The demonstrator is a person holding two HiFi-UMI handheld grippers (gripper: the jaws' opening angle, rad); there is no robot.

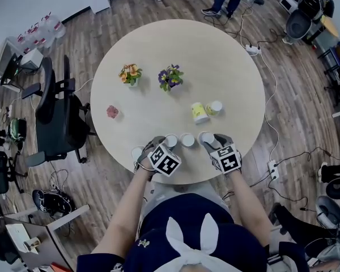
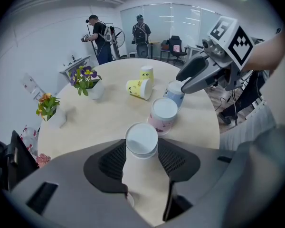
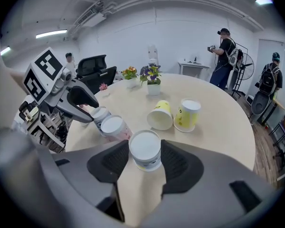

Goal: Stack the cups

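Observation:
Three paper cups stand upside down in a row near the round table's [image 1: 158,50] front edge. My left gripper [image 1: 163,143] is shut on the left cup [image 2: 141,139], its pads against both sides. The pink cup [image 2: 162,115] stands free in the middle [image 1: 187,139]. My right gripper [image 1: 211,139] is shut on the right cup [image 3: 145,150], which looks bluish in the left gripper view [image 2: 175,94]. One more cup [image 1: 137,152] stands left of the left gripper. Further back a yellow cup [image 3: 160,115] lies on its side beside an upside-down yellow cup [image 3: 186,114].
Two flower pots [image 1: 130,74] [image 1: 170,78] and a small pink thing [image 1: 112,111] stand on the table's far half. A black office chair [image 1: 56,118] is at the table's left. Cables and a power strip [image 1: 252,50] lie on the floor to the right. People stand in the background [image 3: 225,56].

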